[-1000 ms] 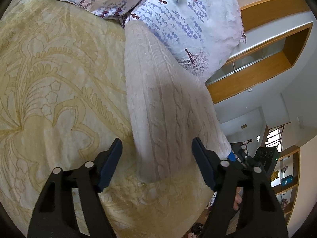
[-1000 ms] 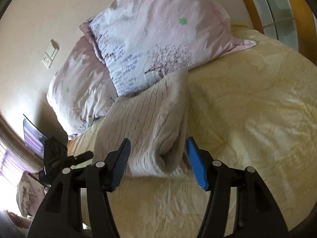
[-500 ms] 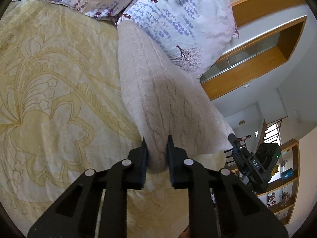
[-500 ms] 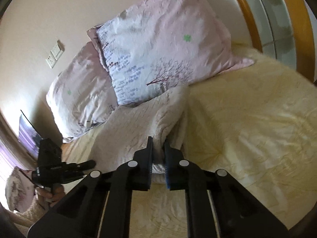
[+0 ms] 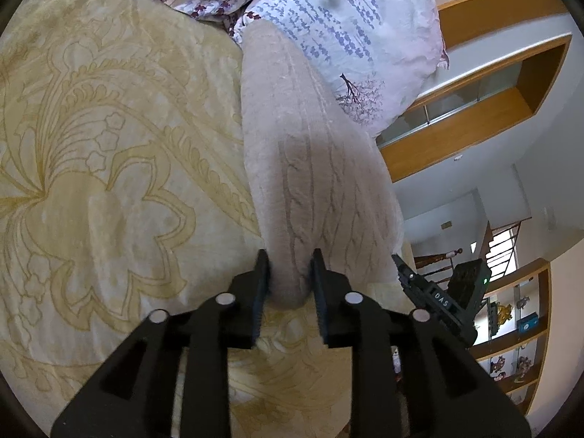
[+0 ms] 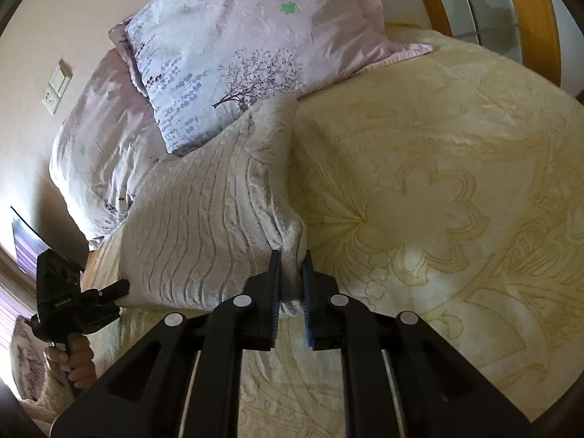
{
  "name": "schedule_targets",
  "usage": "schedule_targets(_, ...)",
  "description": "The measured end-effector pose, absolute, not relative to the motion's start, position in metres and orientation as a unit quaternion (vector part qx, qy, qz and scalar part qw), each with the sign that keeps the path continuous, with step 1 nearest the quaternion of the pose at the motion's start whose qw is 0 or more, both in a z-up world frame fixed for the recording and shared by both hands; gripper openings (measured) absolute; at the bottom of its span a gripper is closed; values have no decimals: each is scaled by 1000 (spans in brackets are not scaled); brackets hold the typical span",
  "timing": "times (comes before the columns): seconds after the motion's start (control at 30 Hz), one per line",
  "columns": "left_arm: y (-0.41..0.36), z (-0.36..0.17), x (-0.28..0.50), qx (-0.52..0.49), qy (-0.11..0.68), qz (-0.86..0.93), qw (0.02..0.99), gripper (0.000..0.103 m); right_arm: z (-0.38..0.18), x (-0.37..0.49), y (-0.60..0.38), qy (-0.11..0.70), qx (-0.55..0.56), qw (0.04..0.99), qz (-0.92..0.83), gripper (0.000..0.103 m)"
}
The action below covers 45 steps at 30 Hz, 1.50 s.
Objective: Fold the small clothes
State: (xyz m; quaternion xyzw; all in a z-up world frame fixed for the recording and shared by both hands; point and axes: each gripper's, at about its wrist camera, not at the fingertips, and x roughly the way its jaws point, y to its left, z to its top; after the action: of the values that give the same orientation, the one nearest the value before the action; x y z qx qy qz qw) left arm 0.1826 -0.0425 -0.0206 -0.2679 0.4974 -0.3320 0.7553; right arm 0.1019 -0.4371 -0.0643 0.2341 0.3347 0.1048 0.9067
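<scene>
One cream knit garment (image 5: 314, 168) lies on the bed (image 5: 109, 182), its far end against two pillows (image 6: 233, 36). My left hand-held gripper (image 5: 288, 277) and right hand-held gripper (image 6: 292, 273), just closed, each pinch a near corner. The thick knit could slip from either pinch, skewing the fold.

A: Item one, placement?
B: Knit garment (image 6: 204, 226) lies on the bedspread (image 6: 419, 219), far end against the front pillow (image 6: 233, 54).
A: Second pillow (image 6: 98, 138)?
B: Behind and left of the first (right wrist view).
A: Wall switch plate (image 6: 58, 85)?
B: On the wall, left of both pillows.
</scene>
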Motion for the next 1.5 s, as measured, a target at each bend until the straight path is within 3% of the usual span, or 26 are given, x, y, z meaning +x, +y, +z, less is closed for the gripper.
schedule_targets(0.1, -38, -9, 186, -264, 498, -333, 756, 39, -52, 102, -445, 329, 263, 898, 123, 24)
schedule_targets(0.17, -34, -1, 190, -264, 493, -330, 761, 57, -39, 106, -451, 312, 280, 898, 132, 39)
schedule_targets(0.23, -34, 8, 199, -256, 487, -322, 770, 64, -29, 119, -455, 309, 296, 893, 142, 50)
schedule_targets(0.3, -39, 14, 208, -243, 483, -316, 780, 71, -25, 134, -455, 313, 305, 887, 150, 51)
schedule_targets(0.47, -57, 15, 237, -225, 488, -290, 792, 74, -28, 179, -453, 348, 324, 868, 145, 51)
schedule_targets(0.53, -62, 13, 242, -218, 488, -280, 797, 75, -34, 192, -450, 365, 326, 860, 146, 50)
schedule_targets(0.6, -70, 10, 247, -207, 492, -273, 800, 75, -36, 197, -443, 375, 313, 860, 148, 29)
schedule_targets(0.63, -73, 8, 250, -205, 494, -272, 800, 75, -34, 198, -439, 372, 297, 867, 143, 14)
schedule_targets(0.67, -75, 7, 251, -207, 496, -272, 799, 75, -26, 194, -434, 354, 273, 883, 141, 11)
schedule_targets(0.83, -81, 8, 253, -200, 488, -274, 804, 77, 5, 179, -429, 282, 212, 928, 118, 10)
schedule_targets(1.13, -94, 7, 252, -171, 482, -271, 815, 79, -47, 207, -437, 371, 188, 909, 40, 9)
schedule_targets(1.37, -98, 3, 254, -174, 483, -274, 813, 81, -46, 199, -446, 362, 229, 902, 54, 9)
schedule_targets(1.4, -97, 3, 254, -175, 482, -274, 814, 81, -44, 197, -450, 359, 244, 899, 59, 11)
schedule_targets(1.43, -98, 4, 254, -170, 480, -273, 816, 81, -40, 195, -456, 356, 268, 893, 68, 19)
schedule_targets(1.47, -99, 6, 254, -164, 477, -272, 819, 82, -37, 195, -460, 354, 285, 888, 76, 37)
schedule_targets(1.5, -99, 7, 253, -159, 475, -272, 822, 83, -35, 194, -466, 353, 305, 880, 88, 49)
